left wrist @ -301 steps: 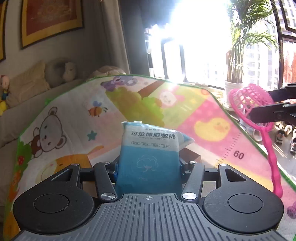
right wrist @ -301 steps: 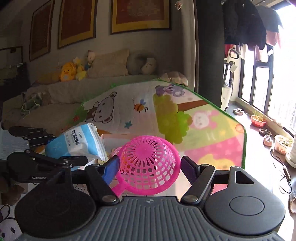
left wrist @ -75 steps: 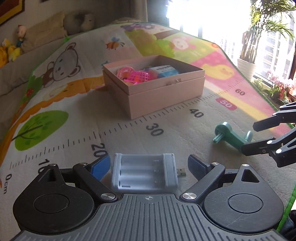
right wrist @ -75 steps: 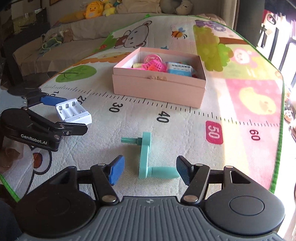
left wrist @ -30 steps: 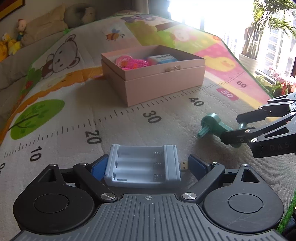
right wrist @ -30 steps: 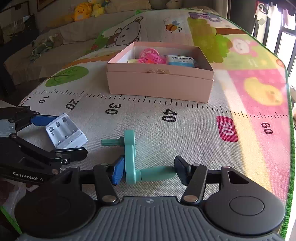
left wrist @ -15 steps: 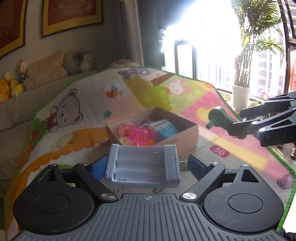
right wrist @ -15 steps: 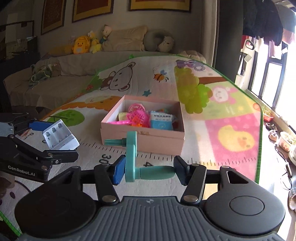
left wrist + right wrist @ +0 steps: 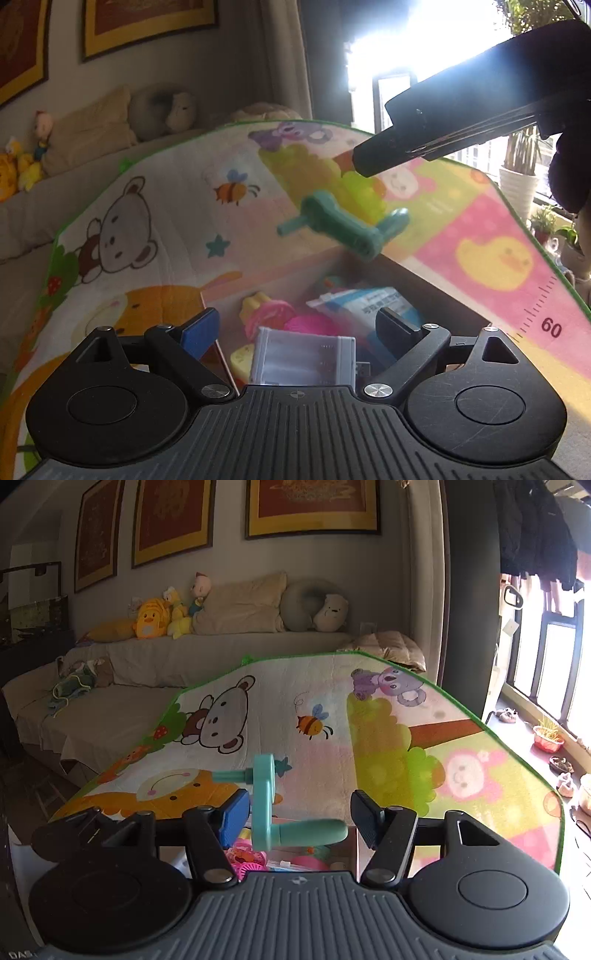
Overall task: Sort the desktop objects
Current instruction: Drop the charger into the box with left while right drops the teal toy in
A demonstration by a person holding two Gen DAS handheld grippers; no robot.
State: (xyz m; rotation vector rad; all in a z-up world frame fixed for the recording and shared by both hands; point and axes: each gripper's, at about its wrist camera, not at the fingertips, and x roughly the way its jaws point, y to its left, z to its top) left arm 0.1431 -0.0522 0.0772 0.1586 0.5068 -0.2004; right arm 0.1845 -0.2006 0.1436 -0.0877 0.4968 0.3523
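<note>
Both grippers hover over the open pink box (image 9: 439,291). My left gripper (image 9: 295,330) is open; the grey battery charger (image 9: 303,360) is loose below its fingers, over the box contents. My right gripper (image 9: 297,814) is open; the teal crank handle (image 9: 275,819) sits between its fingers with gaps on both sides. In the left wrist view the crank (image 9: 341,225) is in mid-air, blurred, below the right gripper's fingers (image 9: 384,155) and above the box. A blue tissue pack (image 9: 373,304) and pink toys (image 9: 284,317) lie in the box.
The box stands on a cartoon play mat (image 9: 388,738) with a printed ruler (image 9: 546,321). A sofa with plush toys (image 9: 166,616) lies behind it, and a window with potted plants (image 9: 517,184) is to the right.
Both grippers moved over the box and opened. The battery charger left the left fingers and dropped toward the box. The teal crank came free of the right fingers and is falling.
</note>
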